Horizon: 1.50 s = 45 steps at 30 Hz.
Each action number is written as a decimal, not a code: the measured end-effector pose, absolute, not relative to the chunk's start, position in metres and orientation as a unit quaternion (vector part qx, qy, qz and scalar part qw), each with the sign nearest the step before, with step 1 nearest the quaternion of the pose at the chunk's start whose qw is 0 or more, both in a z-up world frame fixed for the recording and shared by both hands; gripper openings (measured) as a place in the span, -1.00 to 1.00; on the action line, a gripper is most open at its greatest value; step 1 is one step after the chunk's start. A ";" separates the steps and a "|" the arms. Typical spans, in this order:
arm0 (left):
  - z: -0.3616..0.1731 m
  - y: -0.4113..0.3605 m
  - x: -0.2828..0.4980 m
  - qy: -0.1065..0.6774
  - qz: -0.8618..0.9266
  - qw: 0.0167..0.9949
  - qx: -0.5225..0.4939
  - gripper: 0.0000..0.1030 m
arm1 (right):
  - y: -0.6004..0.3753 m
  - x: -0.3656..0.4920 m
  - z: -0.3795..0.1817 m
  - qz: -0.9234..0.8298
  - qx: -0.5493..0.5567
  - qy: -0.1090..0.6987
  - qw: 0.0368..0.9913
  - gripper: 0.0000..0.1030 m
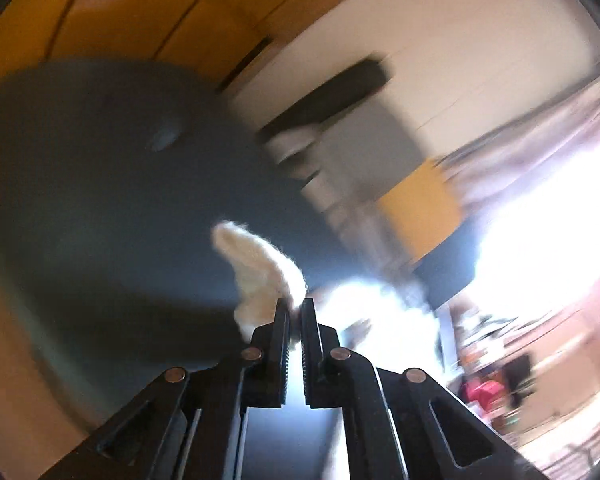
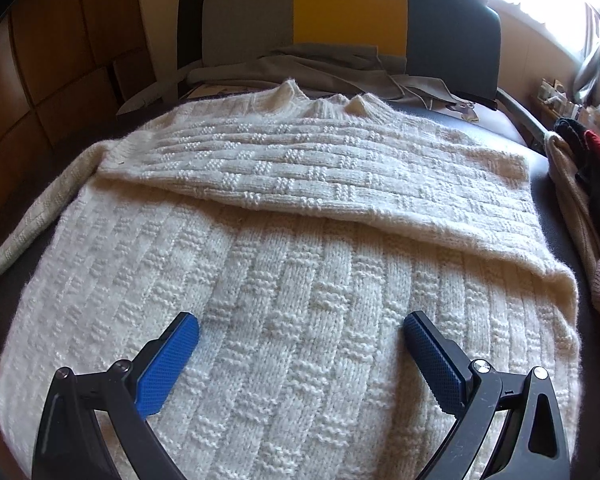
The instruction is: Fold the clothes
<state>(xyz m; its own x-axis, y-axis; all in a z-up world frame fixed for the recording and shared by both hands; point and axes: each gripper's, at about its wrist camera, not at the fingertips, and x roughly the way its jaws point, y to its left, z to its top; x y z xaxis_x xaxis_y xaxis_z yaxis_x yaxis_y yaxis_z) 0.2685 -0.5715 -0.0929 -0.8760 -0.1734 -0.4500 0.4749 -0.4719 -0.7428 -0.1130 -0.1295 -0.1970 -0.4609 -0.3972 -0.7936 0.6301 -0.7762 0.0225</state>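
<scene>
Closest to the right wrist camera, the cream basket-weave knitted sweater fills most of the view, lying flat on a dark padded seat surface. Its upper part is folded down over the body, the fold edge running across from left to lower right, and the ribbed collar sits at the far side. 1 long sleeve trails off to the left, and its end is cut off at the picture edge.

The right gripper, black with 2 blue textured pads, hangs just over the sweater body with its jaws spread wide and nothing between them.

Behind the sweater stands a chair back in grey, yellow and dark blue panels, with a crumpled grey cloth heaped at its foot. At the right edge lies a pile of beige, black and red clothes, partly cut off.

In the left wrist view, heavily blurred, the left gripper with black toothed fingers has its jaws nearly together, pinching a cream fuzzy strip of the sweater that rises past the tips. Whether this is the cuff or a hem cannot be told. The dark rounded shape behind it and the bright window area at right are too smeared to identify.
</scene>
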 end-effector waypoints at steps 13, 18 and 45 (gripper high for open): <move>0.023 -0.506 0.094 0.458 -0.876 0.022 0.149 -0.94 | -0.123 -0.116 -0.196 -0.843 0.419 0.114 0.317 1.00; -0.001 -0.434 0.025 0.444 -0.870 -0.020 0.213 -0.94 | -0.119 -0.117 -0.194 -0.843 0.418 0.098 0.325 1.00; -0.183 -0.352 0.066 0.371 -0.848 0.044 0.376 -0.66 | -0.080 -0.162 -0.165 -0.787 0.461 -0.136 0.386 0.16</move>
